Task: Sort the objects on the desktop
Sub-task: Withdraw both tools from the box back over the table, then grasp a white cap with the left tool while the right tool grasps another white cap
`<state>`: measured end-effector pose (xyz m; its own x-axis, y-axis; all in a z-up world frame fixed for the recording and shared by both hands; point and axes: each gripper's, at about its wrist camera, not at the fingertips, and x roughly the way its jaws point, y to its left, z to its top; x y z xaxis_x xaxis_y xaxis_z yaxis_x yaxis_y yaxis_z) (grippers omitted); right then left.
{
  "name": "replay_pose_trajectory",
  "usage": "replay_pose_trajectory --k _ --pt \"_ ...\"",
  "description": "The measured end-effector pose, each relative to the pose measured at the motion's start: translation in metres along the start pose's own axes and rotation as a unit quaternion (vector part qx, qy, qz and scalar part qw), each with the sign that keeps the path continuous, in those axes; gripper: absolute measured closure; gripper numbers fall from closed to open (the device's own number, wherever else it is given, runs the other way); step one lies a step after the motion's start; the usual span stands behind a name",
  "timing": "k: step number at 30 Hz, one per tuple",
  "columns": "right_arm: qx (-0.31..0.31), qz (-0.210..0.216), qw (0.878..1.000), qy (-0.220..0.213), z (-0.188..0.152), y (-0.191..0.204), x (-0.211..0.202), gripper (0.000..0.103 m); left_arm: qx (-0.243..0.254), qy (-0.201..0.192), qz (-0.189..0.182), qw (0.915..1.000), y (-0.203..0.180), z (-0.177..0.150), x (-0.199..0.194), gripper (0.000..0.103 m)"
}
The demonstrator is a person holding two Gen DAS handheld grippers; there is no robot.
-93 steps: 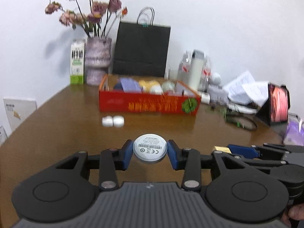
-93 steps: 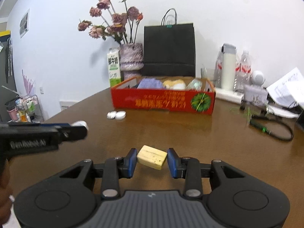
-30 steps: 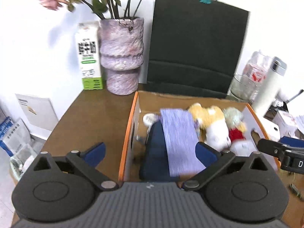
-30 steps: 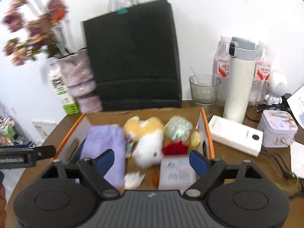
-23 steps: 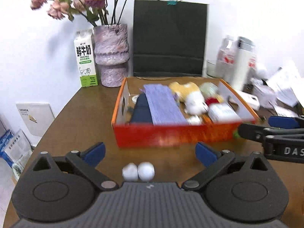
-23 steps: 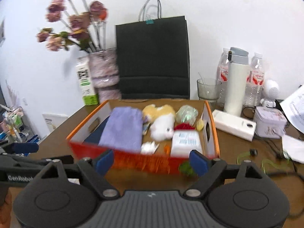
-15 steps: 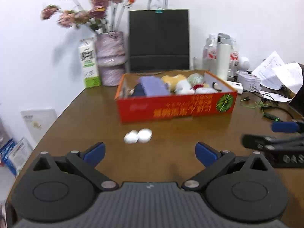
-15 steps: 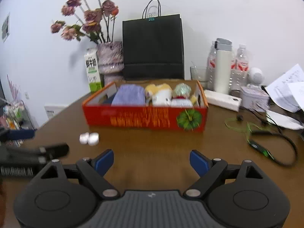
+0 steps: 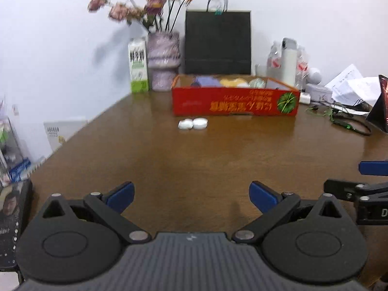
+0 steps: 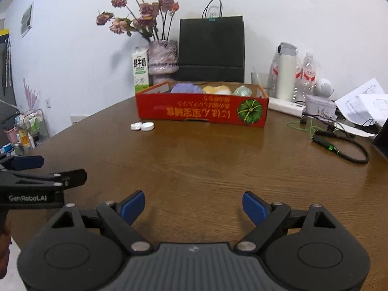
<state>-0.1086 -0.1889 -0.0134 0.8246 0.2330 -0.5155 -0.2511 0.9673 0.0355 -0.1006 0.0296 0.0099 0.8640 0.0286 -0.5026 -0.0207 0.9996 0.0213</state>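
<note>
Brown wood of the desk (image 9: 194,160) now fills the space between both sets of blue pads, where a second ago the inside of the red box (image 9: 234,101) filled both views. Both tools sit farther back from that box than before, and lower. Three seconds ago the left tool (image 9: 191,195) clamped a round white disc and the right tool (image 10: 193,205) clamped a yellow block; now neither holds anything, and each has its jaws spread wide over bare desk.

In the right wrist view the left tool's black arm and blue pad come in at the left edge (image 10: 36,177); in the left wrist view the right tool shows at the right edge (image 9: 363,189).

Still on the desk, the two white caps (image 9: 193,123) lie just in front of the box's left end, touching each other, well ahead of both tools. Their pair runs left to right, parallel to the box's front wall. The box has its long side facing the cameras, its printed lettering upside down, and a purple cloth (image 10: 185,87), a yellow plush toy (image 10: 217,89) and a pale green bundle (image 10: 243,90) peek over its rim.
</note>
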Motion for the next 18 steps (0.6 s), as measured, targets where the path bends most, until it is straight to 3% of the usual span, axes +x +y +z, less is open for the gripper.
replay_pose_trajectory --k 7,10,12,14,18 --pt "-0.025 0.047 0.998 0.014 0.035 0.01 0.032 0.024 -0.049 0.025 -0.011 0.9984 0.033 0.025 0.034 0.002" --pt "-0.04 0.079 0.996 0.025 0.062 0.014 0.07 0.043 -0.035 0.015 -0.004 0.9993 0.04 0.043 0.059 0.005" --pt "-0.044 0.102 0.993 0.037 0.082 0.016 0.102 0.046 -0.022 0.027 -0.013 0.9993 0.044 0.054 0.082 0.008" --pt "-0.049 0.134 0.988 0.052 0.101 0.02 0.135 0.049 0.003 0.041 -0.049 0.9979 0.046 0.062 0.105 0.009" --pt "-0.058 0.175 0.979 0.082 0.131 0.033 0.199 0.049 0.026 0.055 -0.056 0.9966 0.045 0.07 0.138 0.023"
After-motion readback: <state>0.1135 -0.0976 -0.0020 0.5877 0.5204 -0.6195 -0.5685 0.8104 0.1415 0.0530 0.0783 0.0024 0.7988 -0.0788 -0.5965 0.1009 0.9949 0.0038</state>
